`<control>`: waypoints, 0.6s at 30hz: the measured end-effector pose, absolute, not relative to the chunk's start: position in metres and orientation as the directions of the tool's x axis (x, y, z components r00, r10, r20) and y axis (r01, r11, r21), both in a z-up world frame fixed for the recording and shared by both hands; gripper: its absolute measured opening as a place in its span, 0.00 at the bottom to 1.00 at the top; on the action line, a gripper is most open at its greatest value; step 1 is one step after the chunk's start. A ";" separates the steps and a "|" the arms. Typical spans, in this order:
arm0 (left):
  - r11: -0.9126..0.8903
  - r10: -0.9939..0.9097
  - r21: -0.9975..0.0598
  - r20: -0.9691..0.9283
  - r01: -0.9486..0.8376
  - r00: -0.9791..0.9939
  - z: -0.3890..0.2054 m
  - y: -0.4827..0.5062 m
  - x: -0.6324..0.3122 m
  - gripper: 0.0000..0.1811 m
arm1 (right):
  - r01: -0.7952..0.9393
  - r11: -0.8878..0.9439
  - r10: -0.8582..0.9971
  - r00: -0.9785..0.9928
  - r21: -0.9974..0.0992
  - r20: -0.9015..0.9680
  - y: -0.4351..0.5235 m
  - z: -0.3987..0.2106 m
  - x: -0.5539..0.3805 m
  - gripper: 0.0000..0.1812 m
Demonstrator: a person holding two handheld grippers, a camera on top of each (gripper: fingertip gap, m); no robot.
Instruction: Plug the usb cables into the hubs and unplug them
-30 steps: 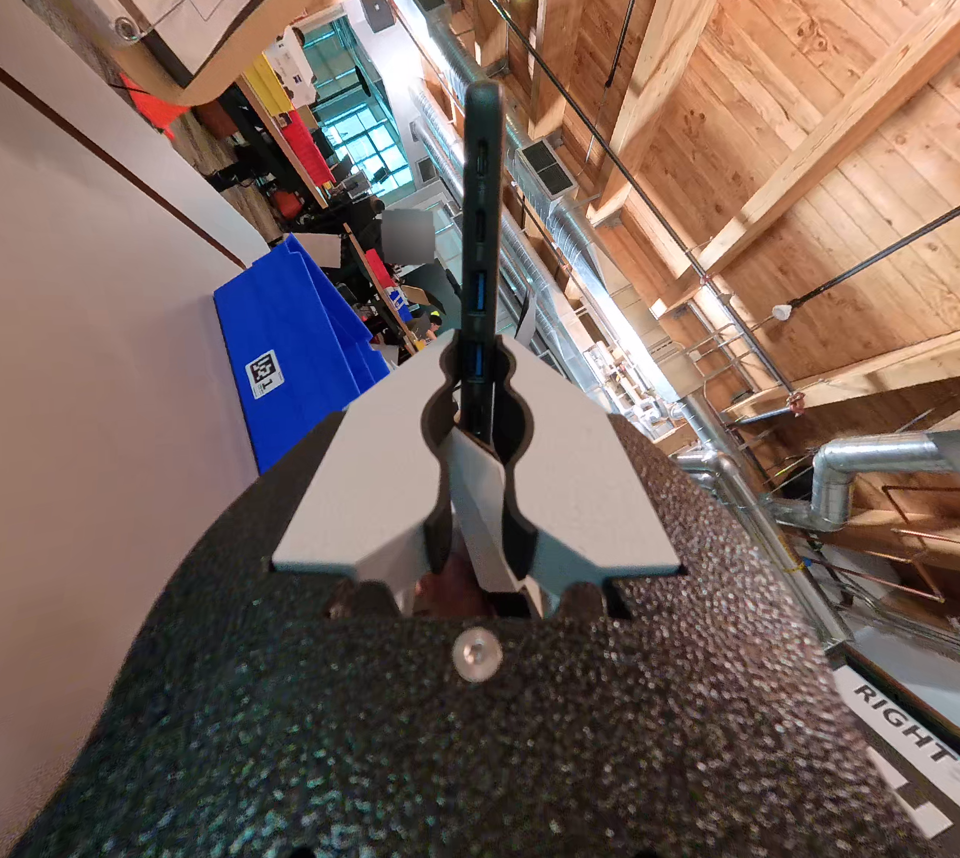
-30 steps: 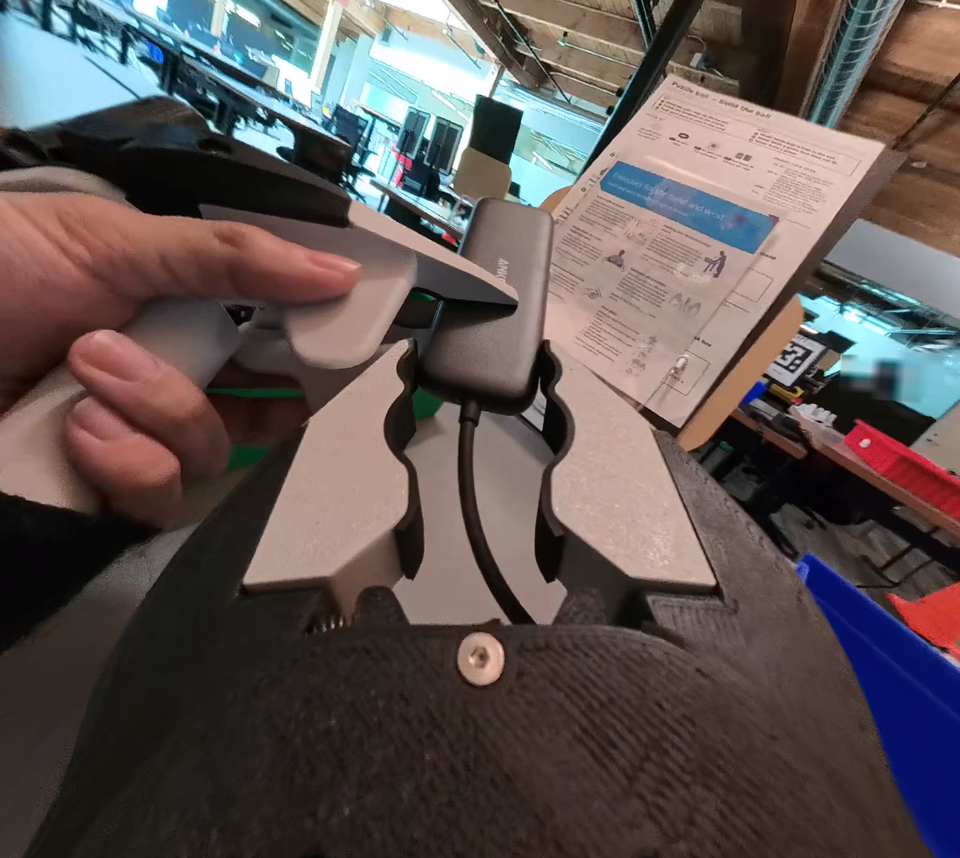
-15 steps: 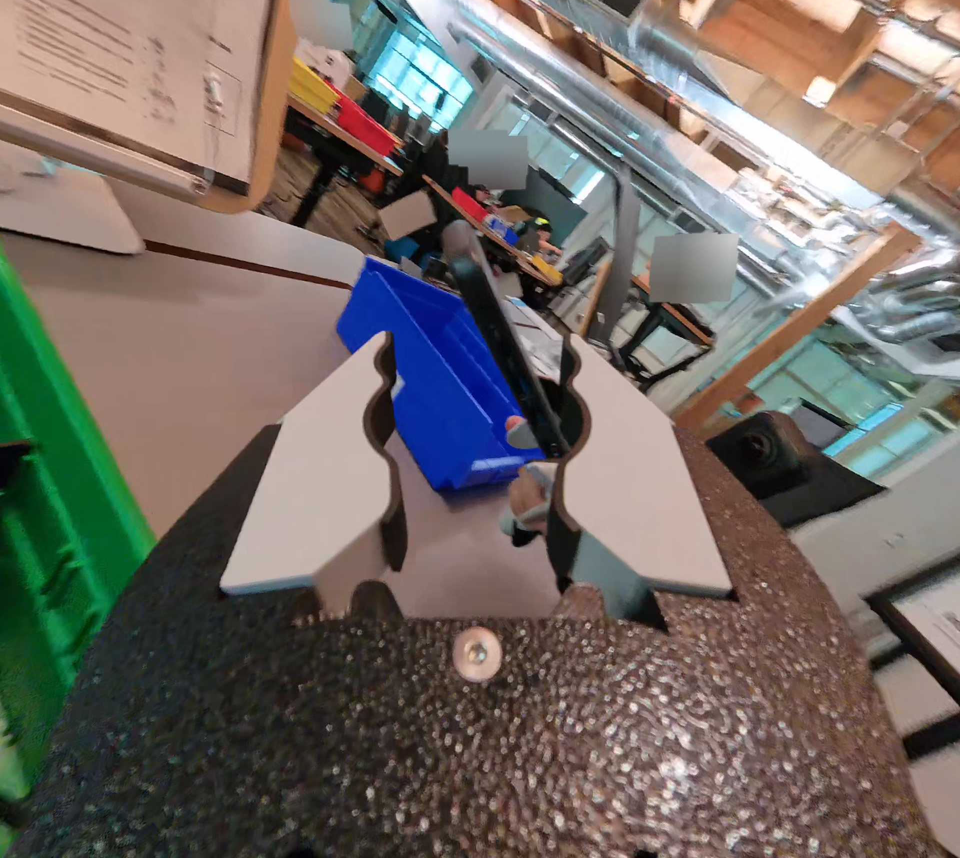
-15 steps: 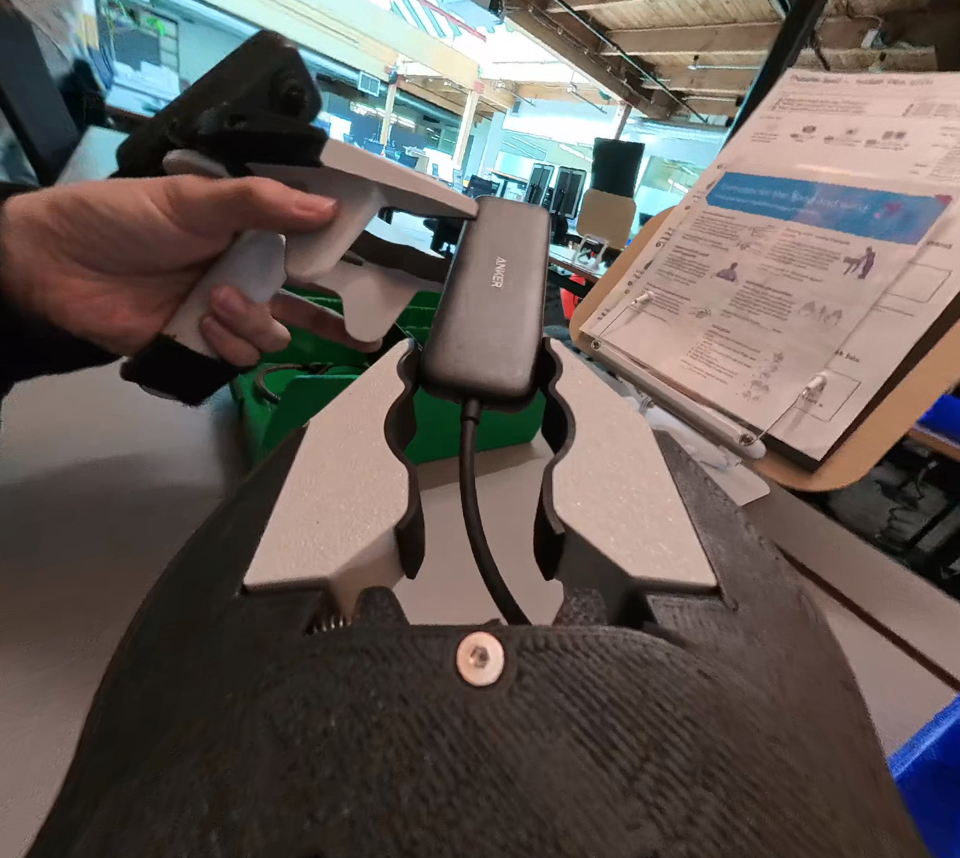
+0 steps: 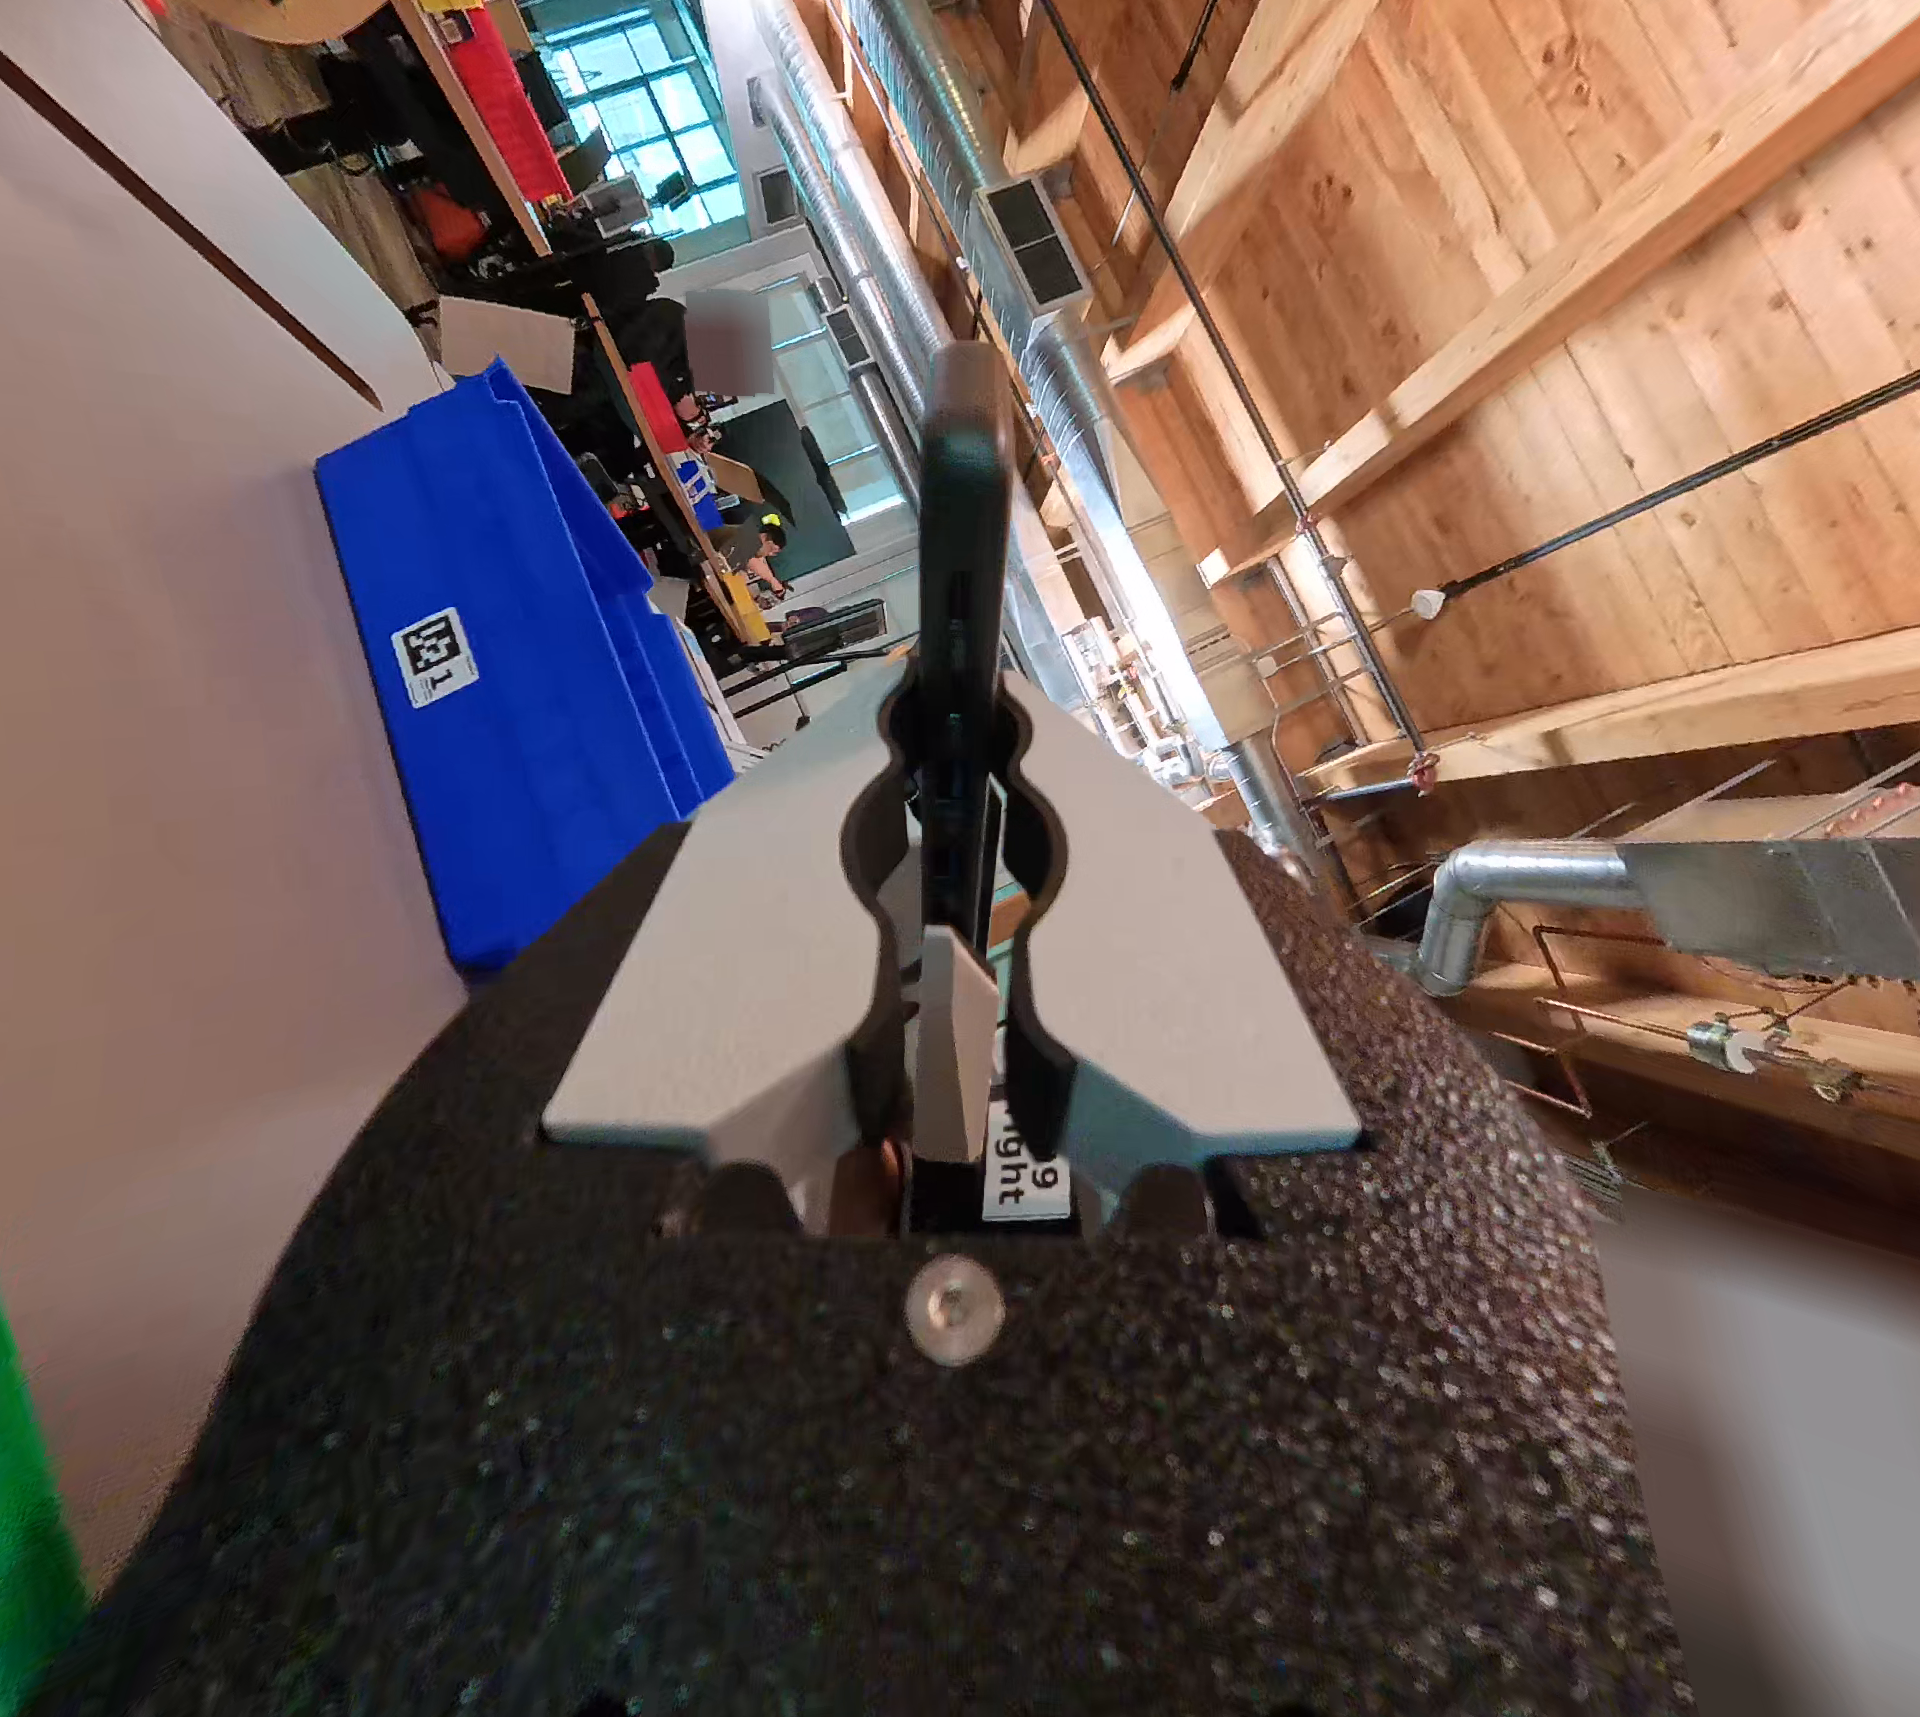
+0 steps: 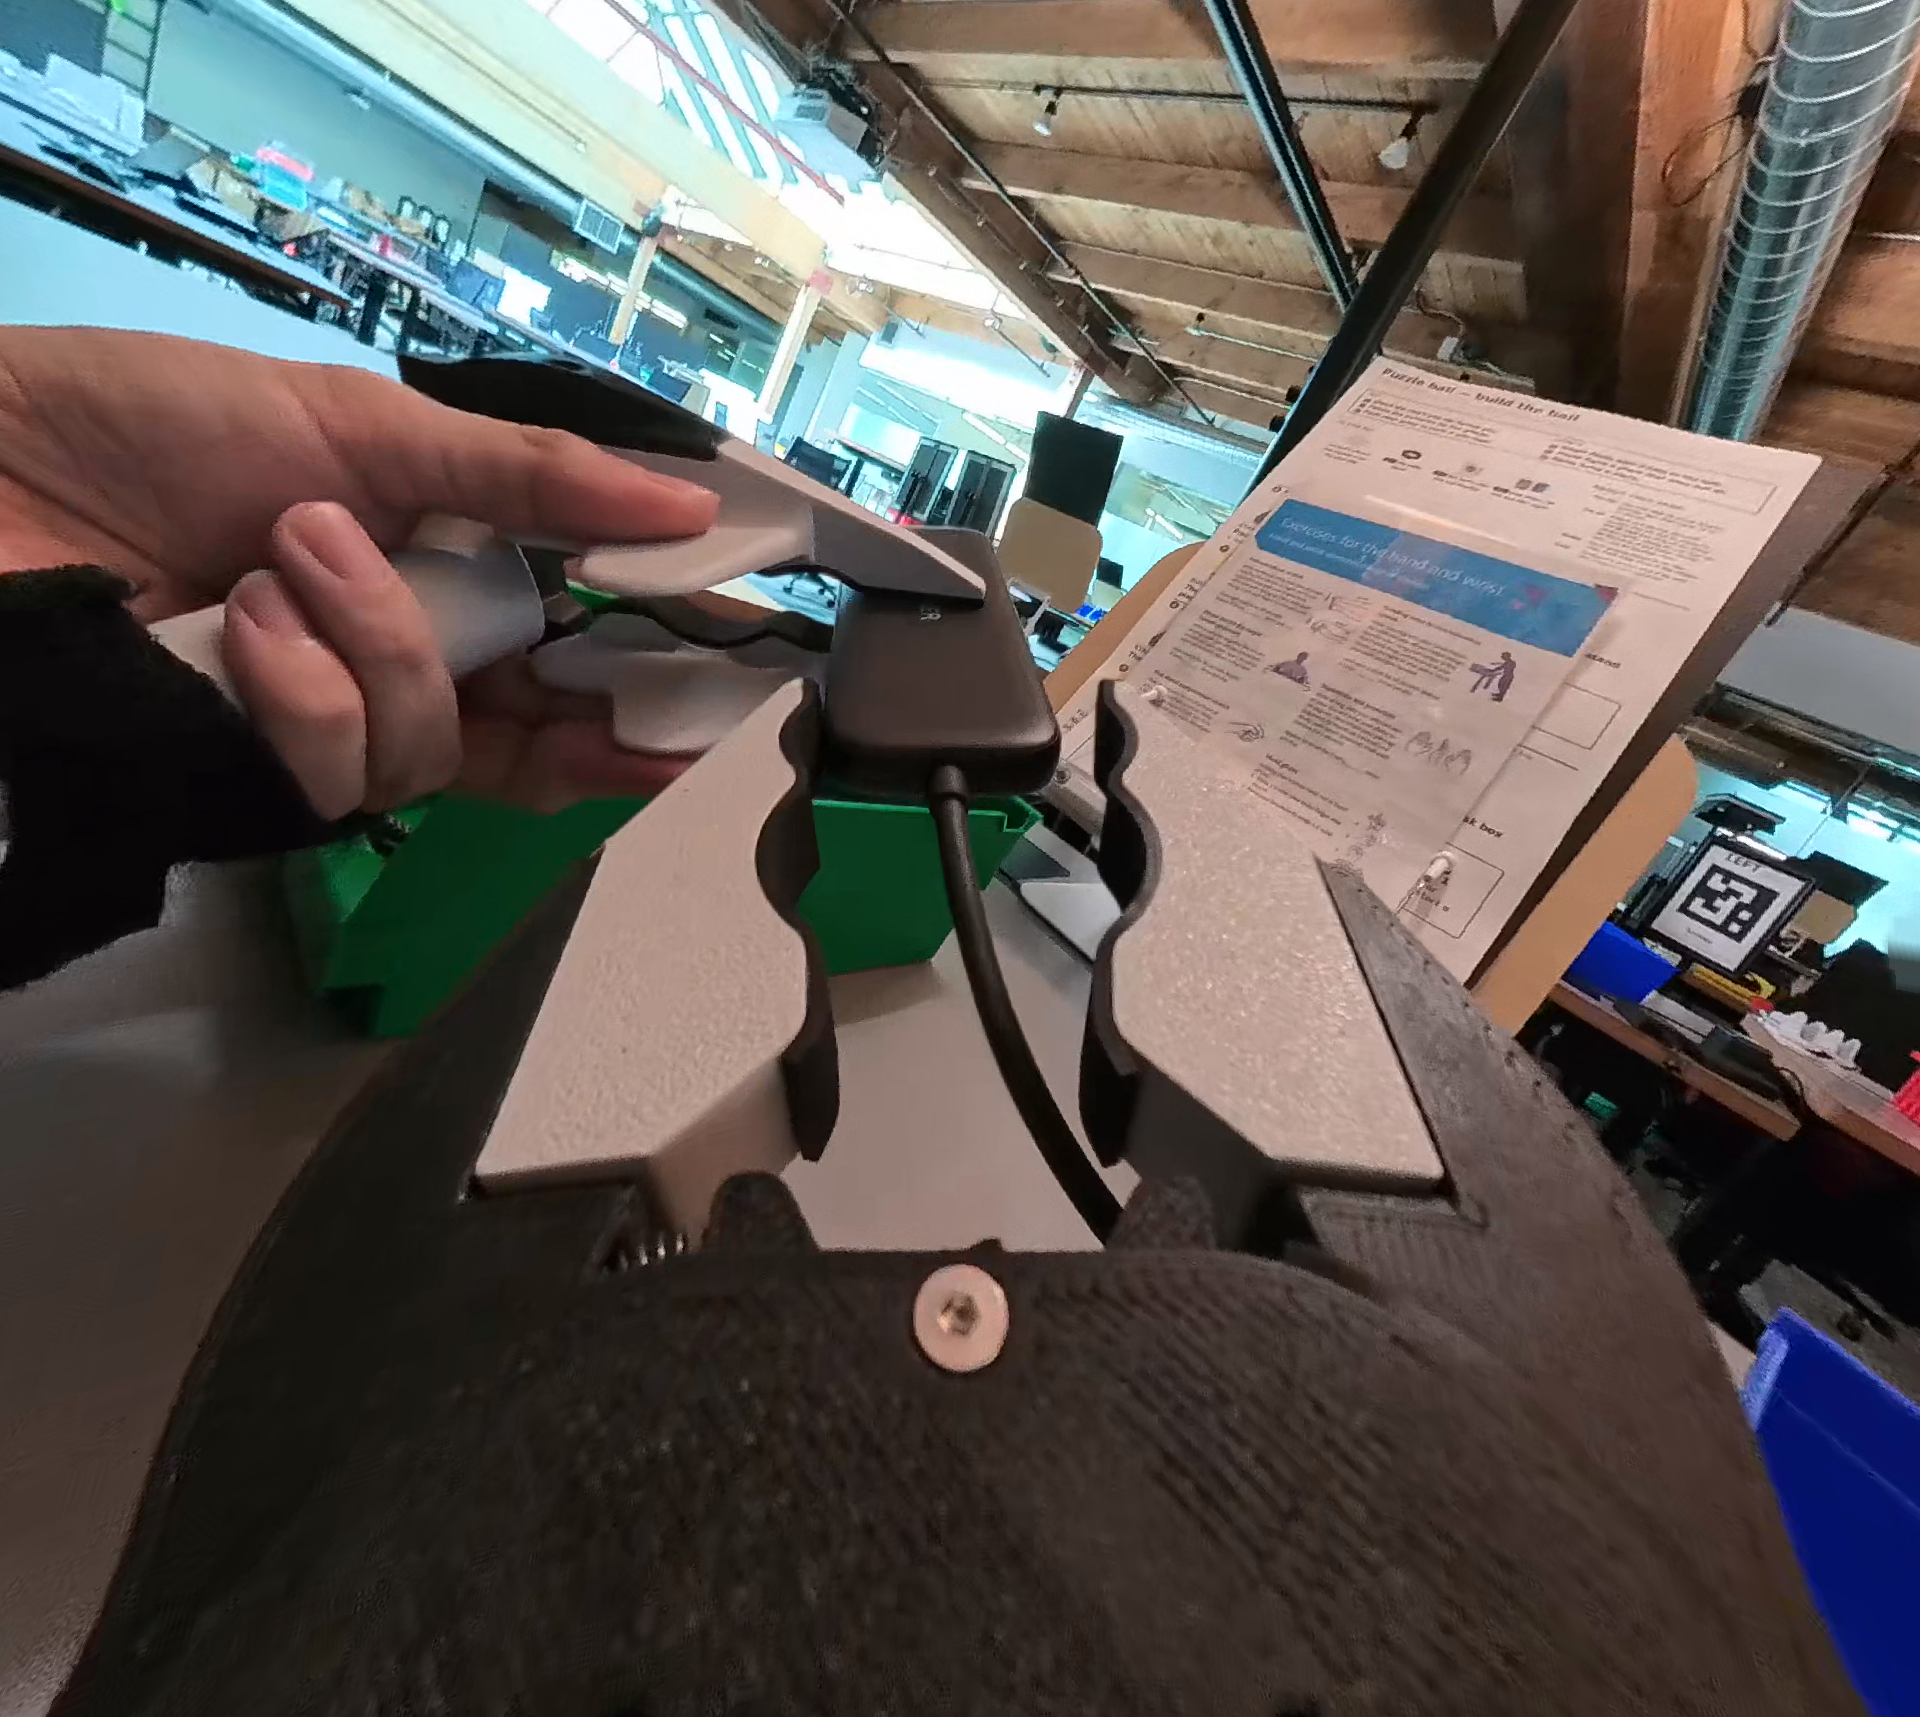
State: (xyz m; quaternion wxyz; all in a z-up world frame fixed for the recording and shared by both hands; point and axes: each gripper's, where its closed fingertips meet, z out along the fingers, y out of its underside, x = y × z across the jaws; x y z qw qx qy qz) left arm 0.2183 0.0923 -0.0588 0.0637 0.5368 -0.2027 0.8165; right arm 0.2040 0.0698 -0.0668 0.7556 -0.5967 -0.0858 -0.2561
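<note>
A dark grey hub (image 6: 935,680) with a black cable (image 6: 977,919) is held in the air. My left gripper (image 5: 956,711) is shut on it; the hub (image 5: 964,524) shows edge-on between its fingers. In the right wrist view the left gripper (image 6: 862,628), in a person's hand (image 6: 312,524), clamps the hub's flat faces. My right gripper (image 6: 961,701) stands around the hub's cable end, with a visible gap on its right side. One of its fingers (image 5: 951,1044) shows low in the left wrist view. No loose USB cable is in view.
A green bin (image 6: 623,888) sits on the grey table (image 5: 156,628) under the hub. A blue bin (image 5: 520,680) is on the table's far side, also at the lower right (image 6: 1849,1511). A printed sheet on a stand (image 6: 1455,628) is behind the hub.
My left gripper, open half a second ago, has shut on the hub again and tilted up toward the ceiling. The hub now sits farther out of my right gripper, with a gap beside it.
</note>
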 end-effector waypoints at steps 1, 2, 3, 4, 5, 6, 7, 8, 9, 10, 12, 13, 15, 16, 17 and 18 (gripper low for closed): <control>-0.911 -0.108 -0.257 0.903 -0.323 -0.415 -0.059 0.093 0.219 0.05 | 0.478 0.164 -0.283 0.861 -0.863 0.423 0.070 -0.067 0.204 0.28; -0.914 -0.099 -0.247 0.906 -0.322 -0.412 -0.059 0.094 0.219 0.05 | 0.465 0.174 -0.276 0.869 -0.868 0.410 0.071 -0.068 0.203 0.26; -0.919 -0.092 -0.235 0.909 -0.318 -0.407 -0.059 0.095 0.220 0.05 | 0.451 0.181 -0.265 0.878 -0.874 0.399 0.072 -0.069 0.201 0.24; -0.921 -0.089 -0.229 0.911 -0.315 -0.403 -0.060 0.096 0.220 0.05 | 0.435 0.183 -0.265 0.886 -0.882 0.382 0.074 -0.070 0.201 0.24; -0.922 -0.086 -0.227 0.911 -0.315 -0.403 -0.060 0.097 0.220 0.05 | 0.427 0.182 -0.267 0.888 -0.886 0.374 0.075 -0.070 0.201 0.24; -0.924 -0.080 -0.219 0.912 -0.313 -0.403 -0.059 0.098 0.220 0.05 | 0.428 0.181 -0.272 0.887 -0.885 0.374 0.075 -0.070 0.200 0.24; -0.927 -0.083 -0.219 0.912 -0.305 -0.402 -0.059 0.099 0.220 0.05 | 0.431 0.179 -0.278 0.884 -0.884 0.375 0.076 -0.069 0.200 0.24; -0.926 -0.097 -0.231 0.909 -0.297 -0.404 -0.059 0.100 0.220 0.05 | 0.432 0.176 -0.285 0.882 -0.884 0.374 0.077 -0.069 0.199 0.24; -0.921 -0.122 -0.256 0.905 -0.293 -0.407 -0.058 0.100 0.220 0.05 | 0.430 0.171 -0.296 0.881 -0.887 0.370 0.077 -0.070 0.200 0.24; -0.908 -0.163 -0.301 0.895 -0.291 -0.416 -0.056 0.099 0.219 0.05 | 0.427 0.171 -0.307 0.880 -0.888 0.363 0.077 -0.069 0.199 0.24; -0.828 -0.344 -0.493 0.824 -0.269 -0.450 -0.048 0.099 0.212 0.07 | 0.385 0.217 -0.313 0.898 -0.897 0.309 0.076 -0.062 0.196 0.25; -0.752 -0.478 -0.620 0.746 -0.223 -0.463 -0.042 0.104 0.208 0.11 | 0.350 0.243 -0.321 0.909 -0.905 0.266 0.074 -0.056 0.198 0.25; -0.568 -0.721 -0.814 0.562 -0.117 -0.406 -0.033 0.129 0.196 0.24 | 0.307 0.272 -0.347 0.915 -0.912 0.205 0.064 -0.043 0.204 0.25; -0.452 -0.831 -0.889 0.447 -0.065 -0.330 -0.030 0.151 0.188 0.25 | 0.298 0.275 -0.370 0.910 -0.914 0.186 0.058 -0.038 0.209 0.25; -0.305 -0.929 -0.952 0.307 -0.042 -0.206 -0.033 0.180 0.179 0.27 | 0.295 0.273 -0.390 0.904 -0.916 0.174 0.052 -0.033 0.213 0.25; -0.146 -0.987 -0.987 0.150 -0.069 -0.058 -0.040 0.215 0.168 0.28 | 0.287 0.269 -0.396 0.903 -0.920 0.166 0.047 -0.029 0.216 0.25</control>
